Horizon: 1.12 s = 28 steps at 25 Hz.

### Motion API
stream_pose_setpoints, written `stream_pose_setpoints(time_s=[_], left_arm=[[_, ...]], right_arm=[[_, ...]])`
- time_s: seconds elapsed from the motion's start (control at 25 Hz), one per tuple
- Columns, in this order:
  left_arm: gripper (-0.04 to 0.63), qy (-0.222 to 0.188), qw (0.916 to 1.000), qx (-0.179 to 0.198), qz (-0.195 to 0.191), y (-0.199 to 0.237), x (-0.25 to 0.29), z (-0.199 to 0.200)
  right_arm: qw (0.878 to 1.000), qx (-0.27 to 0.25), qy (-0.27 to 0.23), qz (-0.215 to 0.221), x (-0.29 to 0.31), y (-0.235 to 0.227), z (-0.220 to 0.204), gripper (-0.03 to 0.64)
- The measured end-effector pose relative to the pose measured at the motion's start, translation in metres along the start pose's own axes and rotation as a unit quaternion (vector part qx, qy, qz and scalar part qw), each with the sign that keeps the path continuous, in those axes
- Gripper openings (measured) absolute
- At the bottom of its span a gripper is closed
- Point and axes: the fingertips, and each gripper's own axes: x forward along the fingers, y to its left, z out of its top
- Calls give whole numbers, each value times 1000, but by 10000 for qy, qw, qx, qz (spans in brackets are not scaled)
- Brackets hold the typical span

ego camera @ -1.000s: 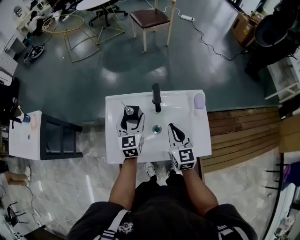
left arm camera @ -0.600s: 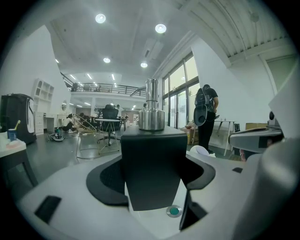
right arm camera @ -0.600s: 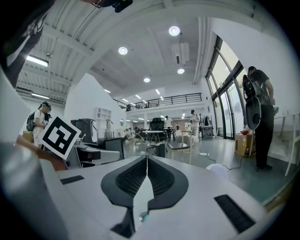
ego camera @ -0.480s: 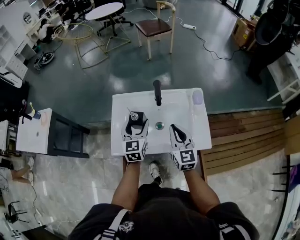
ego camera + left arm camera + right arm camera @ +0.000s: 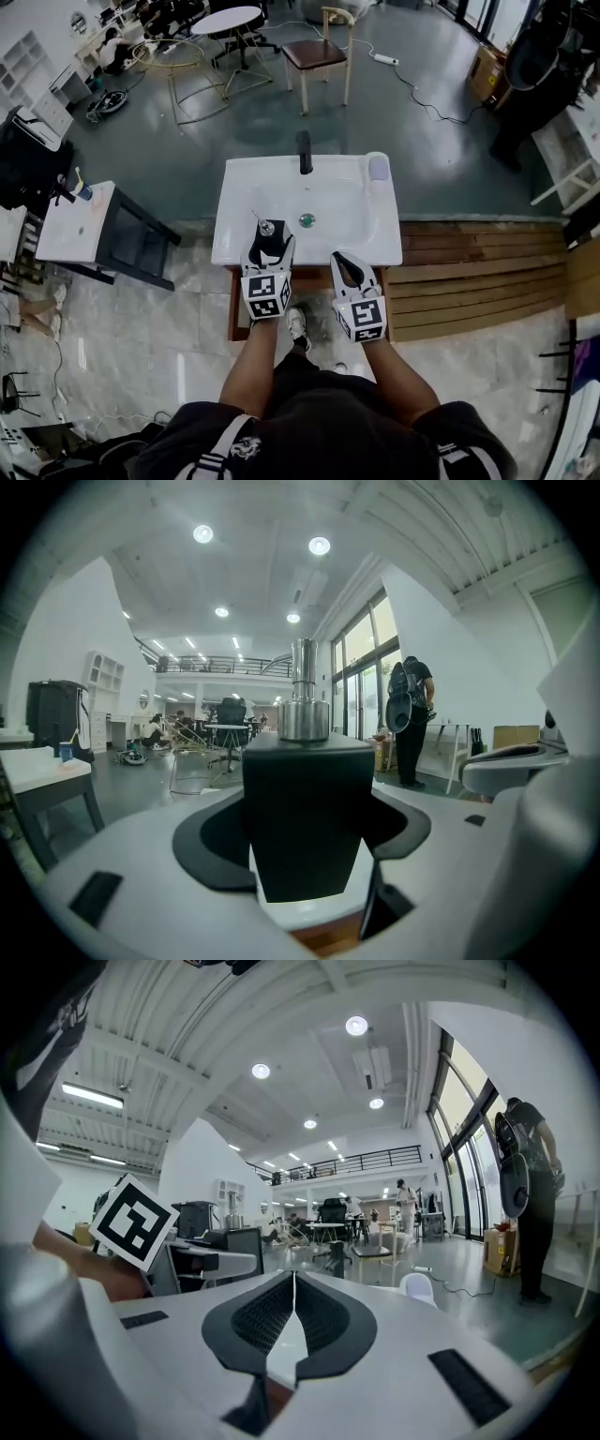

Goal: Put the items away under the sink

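Note:
My left gripper [image 5: 267, 246] is shut on a black square bottle [image 5: 267, 236] with a silver pump top, held over the front left of the white sink [image 5: 380, 246]. In the left gripper view the bottle [image 5: 305, 808] stands upright between the jaws and fills the gap. My right gripper [image 5: 346, 262] is shut and empty at the sink's front edge; its pads [image 5: 267, 1314] meet with nothing between them. A small lilac item [image 5: 378, 167] stands on the sink's back right corner. The black faucet [image 5: 304, 150] rises at the back, above the drain [image 5: 307, 220].
The sink stands on a wooden cabinet [image 5: 232, 305]. A white side table [image 5: 84, 220] on a dark frame is to the left, wooden decking [image 5: 478, 272] to the right. A chair [image 5: 319, 52] stands behind the sink. A person in black [image 5: 530, 1204] is off to the right.
Both grippers have drawn back from the middle of the basin to its front edge, the left one carrying the black bottle with it. The view has pulled back from the sink.

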Motion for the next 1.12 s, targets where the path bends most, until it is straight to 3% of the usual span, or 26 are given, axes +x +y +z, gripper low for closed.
stream_pose_setpoints(time_s=[0.24,0.6,1.12], left_arm=[[327,-44,9999,79,94,-35,-61,-5],[327,-190,9993,-46,325,-40,-114,-2],[325,-214,9997,-7,-132,-23,-118,-23]], right_arm=[[9998,-69,-54,166,-55,15,-1,25],[9989,-65,58,460,-84,55,-7,25],[9996,170,229,-10,-59,62,-27,25]])
